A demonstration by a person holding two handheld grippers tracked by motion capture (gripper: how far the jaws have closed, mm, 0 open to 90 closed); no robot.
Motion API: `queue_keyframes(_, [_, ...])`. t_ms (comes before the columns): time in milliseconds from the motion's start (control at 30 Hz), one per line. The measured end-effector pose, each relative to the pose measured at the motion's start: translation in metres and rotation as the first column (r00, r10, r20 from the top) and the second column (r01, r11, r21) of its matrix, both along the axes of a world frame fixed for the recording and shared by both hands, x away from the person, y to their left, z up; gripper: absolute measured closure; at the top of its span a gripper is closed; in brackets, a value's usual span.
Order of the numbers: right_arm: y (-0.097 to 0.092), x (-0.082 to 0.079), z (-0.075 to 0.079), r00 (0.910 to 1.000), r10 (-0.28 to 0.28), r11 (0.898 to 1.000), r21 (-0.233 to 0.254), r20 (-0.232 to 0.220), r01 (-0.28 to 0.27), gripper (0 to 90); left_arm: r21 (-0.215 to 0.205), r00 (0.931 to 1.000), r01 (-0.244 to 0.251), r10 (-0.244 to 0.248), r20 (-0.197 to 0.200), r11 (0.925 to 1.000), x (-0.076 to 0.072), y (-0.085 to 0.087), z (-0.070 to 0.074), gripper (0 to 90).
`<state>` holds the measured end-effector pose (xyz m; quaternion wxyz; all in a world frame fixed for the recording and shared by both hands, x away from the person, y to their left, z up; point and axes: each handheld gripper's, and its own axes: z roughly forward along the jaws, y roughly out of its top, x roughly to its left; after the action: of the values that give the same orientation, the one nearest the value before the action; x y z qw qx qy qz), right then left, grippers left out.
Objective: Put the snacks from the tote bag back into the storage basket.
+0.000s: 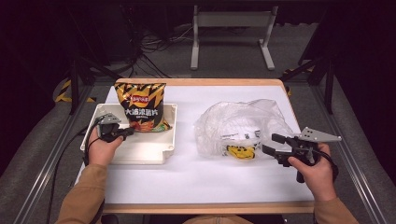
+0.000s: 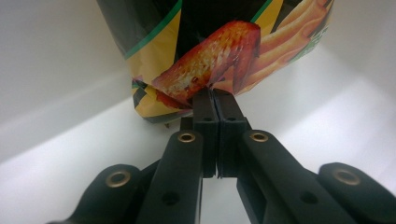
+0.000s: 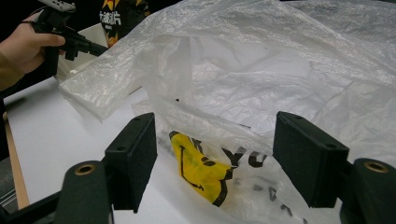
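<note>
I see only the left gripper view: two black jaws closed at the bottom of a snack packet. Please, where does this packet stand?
Observer: The chip bag stands upright at the far end of a white tray, on the left part of the table.
Operator: Is the other gripper busy?
Observer: The right gripper is open at the near edge of a clear plastic bag, holding nothing.
Operator: Is that plastic bag empty?
Observer: No. A yellow and black item lies inside it, close in front of the right gripper's jaws.
</note>
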<state>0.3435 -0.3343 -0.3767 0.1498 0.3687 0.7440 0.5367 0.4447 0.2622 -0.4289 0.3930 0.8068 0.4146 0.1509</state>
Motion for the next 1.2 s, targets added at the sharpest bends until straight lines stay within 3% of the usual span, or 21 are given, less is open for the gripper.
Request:
queue_keyframes(100, [-0.001,0.0,0.0,1.0,-0.003,1.0,0.004,-0.002,0.003,31.3,-0.047,0.999,0.044,-0.043,0.01,0.9979,-0.004,0.0,0.002,84.1])
queue_keyframes(300, [0.0,0.001,0.0,1.0,0.003,1.0,-0.001,-0.003,-0.003,31.3,-0.083,0.9951,0.089,-0.085,0.051,0.9926,-0.019,-0.004,0.015,75.5])
queue_keyframes(633, [0.007,0.013,0.006,0.9991,0.038,0.999,-0.001,0.018,-0.038,31.2,-0.139,0.98,0.158,-0.138,0.143,0.9776,-0.068,-0.021,0.053,54.4])
queue_keyframes(833, [0.01,0.019,0.009,0.9978,0.06,0.998,0.004,0.028,-0.06,31.3,-0.18,0.9743,0.183,-0.154,0.164,0.9666,-0.093,-0.024,0.063,44.5])
queue_keyframes(1033, [0.013,0.021,0.01,0.9967,0.075,0.997,0.0,0.032,-0.075,31.1,-0.173,0.9716,0.189,-0.158,0.176,0.9666,-0.111,-0.021,0.065,38.6])
queue_keyframes(1200, [0.011,0.02,0.009,0.9967,0.074,0.997,-0.006,0.033,-0.073,30.5,-0.159,0.9757,0.164,-0.136,0.171,0.9735,-0.122,-0.014,0.061,31.4])
